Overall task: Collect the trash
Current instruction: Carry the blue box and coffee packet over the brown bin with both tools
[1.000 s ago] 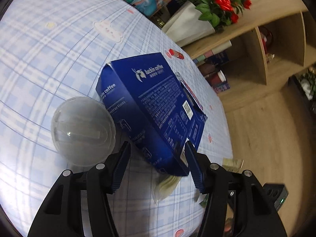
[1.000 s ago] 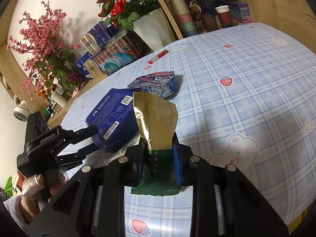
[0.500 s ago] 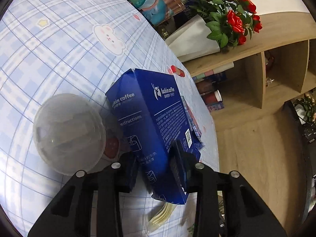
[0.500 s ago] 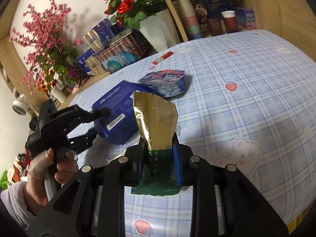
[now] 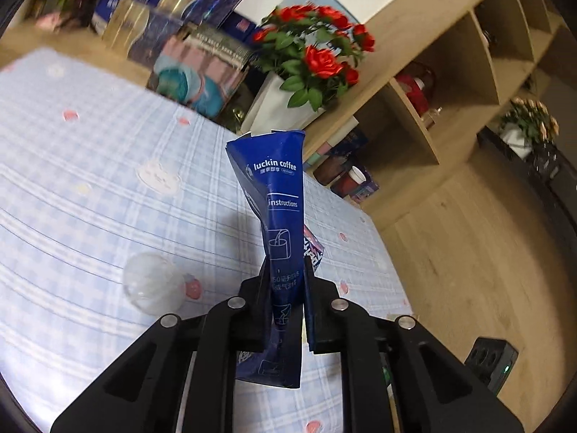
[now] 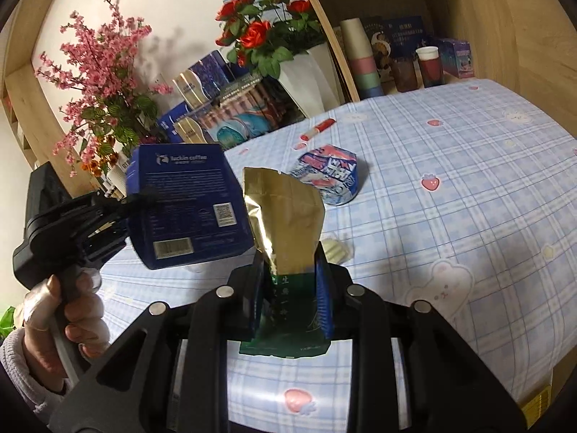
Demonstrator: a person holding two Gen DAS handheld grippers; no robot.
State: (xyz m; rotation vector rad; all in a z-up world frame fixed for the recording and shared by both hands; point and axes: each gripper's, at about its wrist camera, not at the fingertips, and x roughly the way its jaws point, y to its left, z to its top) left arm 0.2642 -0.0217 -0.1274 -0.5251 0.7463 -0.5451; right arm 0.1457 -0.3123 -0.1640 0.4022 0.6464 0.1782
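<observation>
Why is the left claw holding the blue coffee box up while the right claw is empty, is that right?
Not quite. The left claw does hold the blue luckin coffee box off the table, but the right claw isn't empty: the right wrist view shows it pinching a gold and green foil packet.

Left tongs [image 5: 286, 281]: black, two-fingered, jaws drawn in narrow and clamped on a thin blue pack that stood up between the fingertips. Seen from the right wrist, left tongs [image 6: 139, 198] pointed rightward, carried by a bare hand [image 6: 68, 321] wrapped round the grip, a pale sleeve at the wrist. Right tongs [image 6: 288, 274]: black, jaws pressed against a gold-and-green pouch, pointing forward, level.
</observation>
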